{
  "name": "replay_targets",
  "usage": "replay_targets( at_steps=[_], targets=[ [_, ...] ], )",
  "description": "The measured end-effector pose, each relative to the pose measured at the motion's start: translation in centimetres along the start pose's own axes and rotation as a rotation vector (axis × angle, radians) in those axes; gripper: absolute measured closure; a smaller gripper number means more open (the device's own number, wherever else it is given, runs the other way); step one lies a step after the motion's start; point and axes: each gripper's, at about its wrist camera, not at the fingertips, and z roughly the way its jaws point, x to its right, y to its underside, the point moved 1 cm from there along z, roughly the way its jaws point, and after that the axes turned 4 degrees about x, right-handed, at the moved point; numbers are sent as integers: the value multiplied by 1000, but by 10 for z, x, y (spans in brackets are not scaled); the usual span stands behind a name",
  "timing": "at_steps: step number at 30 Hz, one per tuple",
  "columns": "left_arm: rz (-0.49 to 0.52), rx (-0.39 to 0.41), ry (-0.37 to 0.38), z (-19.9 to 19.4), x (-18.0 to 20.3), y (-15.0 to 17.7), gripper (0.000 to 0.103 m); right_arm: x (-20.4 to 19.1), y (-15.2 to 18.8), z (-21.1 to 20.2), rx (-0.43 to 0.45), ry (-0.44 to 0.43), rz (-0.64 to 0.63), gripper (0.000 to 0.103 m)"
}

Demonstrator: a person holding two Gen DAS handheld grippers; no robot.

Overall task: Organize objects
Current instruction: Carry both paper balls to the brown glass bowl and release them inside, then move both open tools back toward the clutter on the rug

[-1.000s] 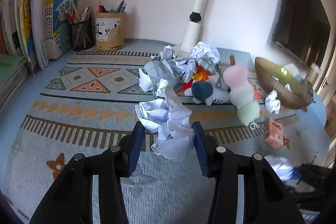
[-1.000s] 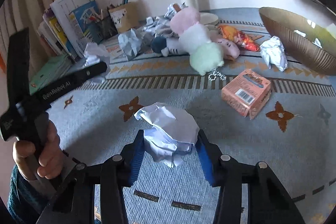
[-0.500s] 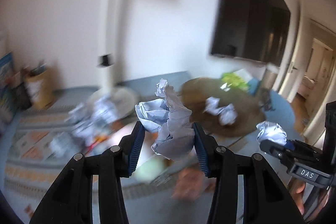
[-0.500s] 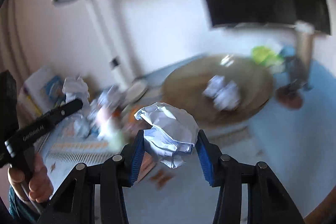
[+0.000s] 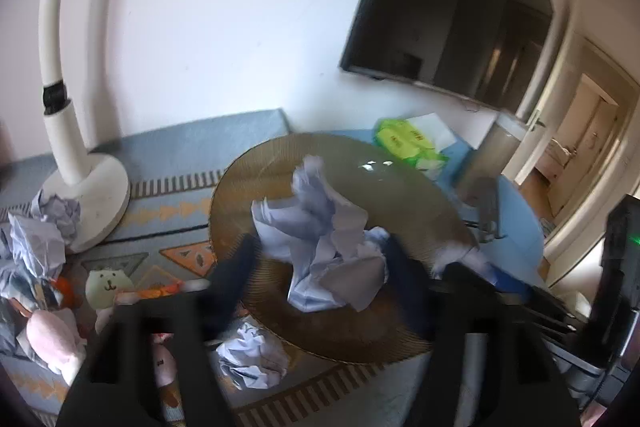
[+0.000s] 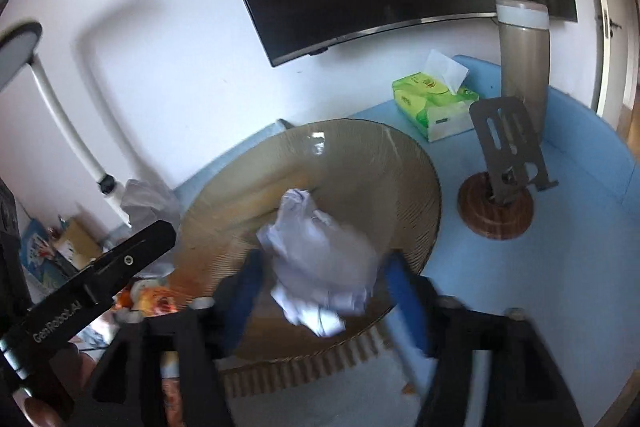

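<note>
From my left wrist camera, the left gripper hangs over the ribbed amber glass bowl, which I take for the bin for the scrap paper. Its jaws have just been opening and now stand clear of the crumpled paper ball between them, so nothing clamps it; I judge it is dropping into the bowl. Another paper wad lies on the patterned rug just outside the rim, beside the plush toys and near the white lamp base, so more collecting seems to remain.

From my right wrist camera, the right gripper is also above the bowl, so that its load lands inside. Its jaws have likewise just been opening, and the crumpled paper sits loose between the blue pads, ungripped. The green tissue pack and phone stand stand on the blue table behind, well apart.
</note>
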Motion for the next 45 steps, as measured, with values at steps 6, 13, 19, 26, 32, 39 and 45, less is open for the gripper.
replay_targets(
  at_steps=[6,13,19,26,32,39,45],
  targets=[
    [-116,35,23,-32,-38,6,12,20,1,-23,44,17,20,28],
    [-146,103,-142,-129,-97,60,12,-26,52,-44,-17,-169,6,19],
    [-257,50,-335,-179,-187,114,12,-93,98,-46,-15,-201,-169,17],
    [-339,37,-392,-182,-249,151,12,-118,126,-21,-64,-144,-236,17],
    [-364,67,-339,-186,-253,155,12,-128,132,-9,-91,-92,-277,14],
    [-367,56,-304,-183,-256,156,12,-129,133,-6,-100,-95,-288,14],
    [-337,-21,-313,-173,-257,143,12,-130,133,-3,-133,-149,-294,14]
  ],
)
